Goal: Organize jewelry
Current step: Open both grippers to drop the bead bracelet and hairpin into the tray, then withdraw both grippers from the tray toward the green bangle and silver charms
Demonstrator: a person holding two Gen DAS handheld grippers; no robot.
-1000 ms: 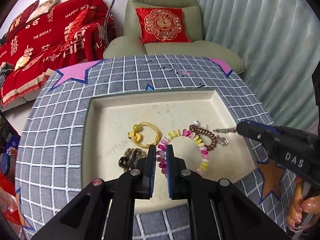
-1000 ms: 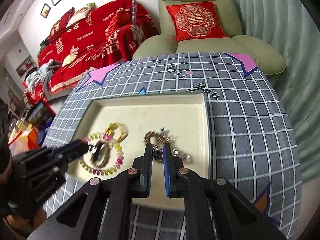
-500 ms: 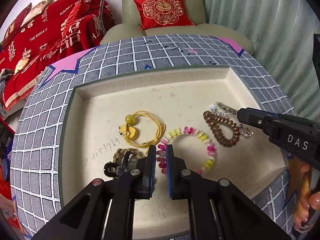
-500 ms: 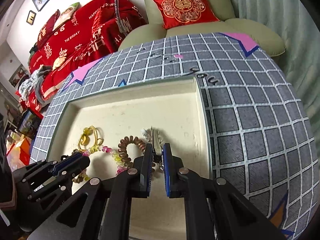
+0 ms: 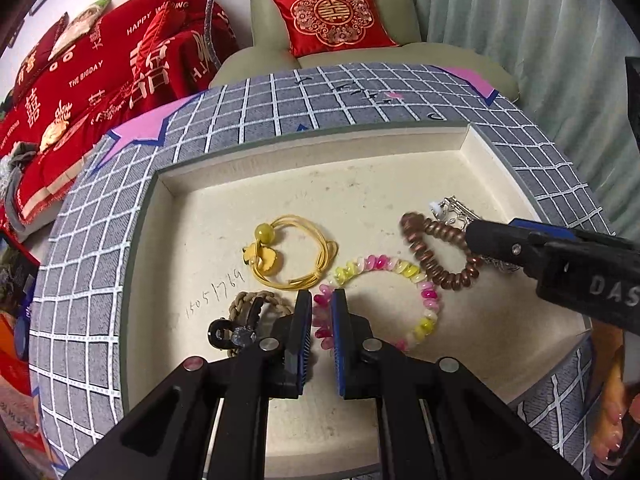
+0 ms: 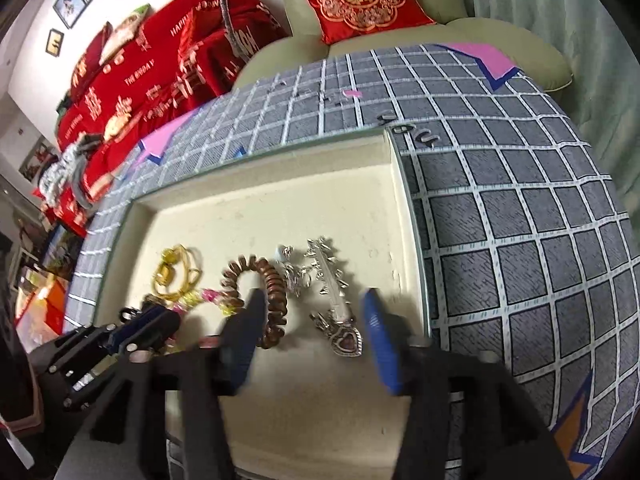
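right hand-held gripper (image 6: 312, 320) just opened over silver bracelet (image 6: 332, 300); left shut

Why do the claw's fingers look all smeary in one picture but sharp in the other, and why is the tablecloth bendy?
In the right wrist view the right gripper is streaked with motion blur: its jaws have just been opening, with the silver hair clip lying between them. In the left wrist view the left gripper is crisp. Both fisheye views curve the tablecloth grid and darken the corners.
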